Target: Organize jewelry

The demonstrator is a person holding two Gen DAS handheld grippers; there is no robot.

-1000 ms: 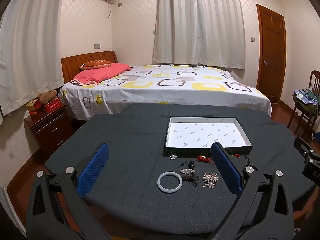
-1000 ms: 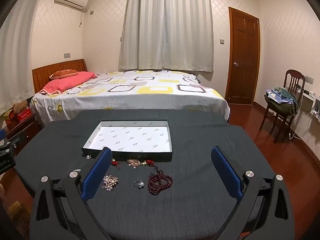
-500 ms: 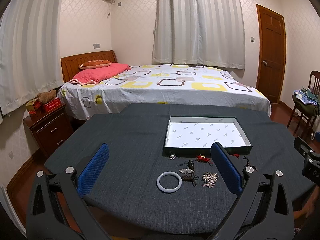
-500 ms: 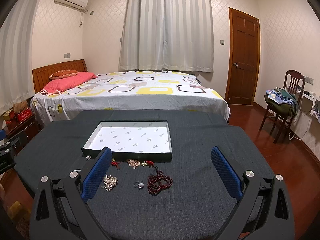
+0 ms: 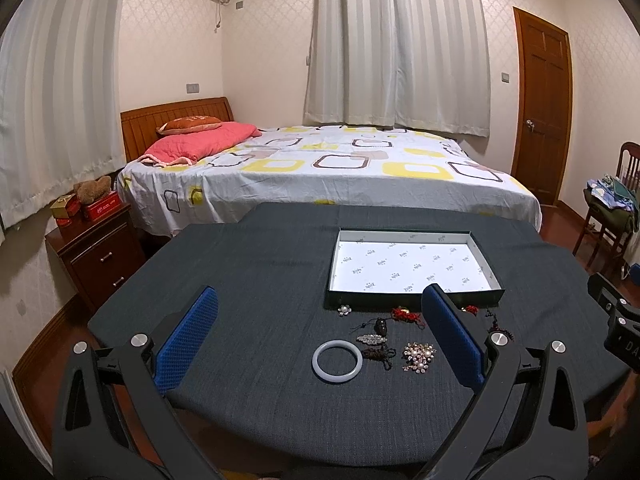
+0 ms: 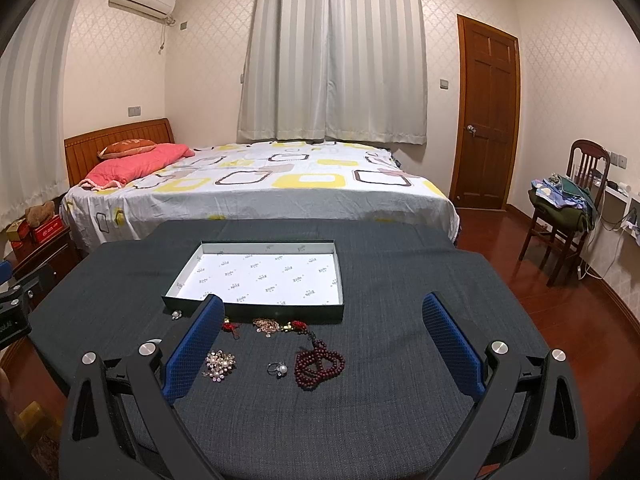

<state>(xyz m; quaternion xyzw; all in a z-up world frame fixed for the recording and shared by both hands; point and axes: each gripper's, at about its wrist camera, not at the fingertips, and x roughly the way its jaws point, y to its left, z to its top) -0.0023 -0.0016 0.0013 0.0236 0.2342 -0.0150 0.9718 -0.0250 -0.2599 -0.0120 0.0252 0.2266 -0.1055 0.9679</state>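
A shallow dark box with a white printed lining point(image 5: 412, 266) point(image 6: 264, 272) lies on the dark cloth table. In front of it jewelry is scattered: a pale bangle point(image 5: 337, 365), a pearl brooch point(image 5: 419, 356) point(image 6: 219, 363), a silver clip point(image 5: 370, 339), a dark knotted cord point(image 5: 378, 354), a small flower stud point(image 5: 344, 310), red knots point(image 5: 406, 314), a pearl ring point(image 6: 277, 369), dark red prayer beads point(image 6: 319, 364) and a gold chain piece point(image 6: 266, 325). My left gripper point(image 5: 320, 332) hangs open above the near edge, holding nothing. The right gripper point(image 6: 322, 330) is likewise open over the beads, holding nothing.
The table point(image 6: 400, 280) stands at the foot of a bed point(image 5: 320, 168). A wooden nightstand point(image 5: 96, 240) is at the left, a chair with clothes point(image 6: 568, 204) at the right, and a wooden door point(image 6: 488, 120) behind.
Both views have shifted only slightly; the table items sit a touch lower or further off than a second ago. Nothing was picked up or moved.
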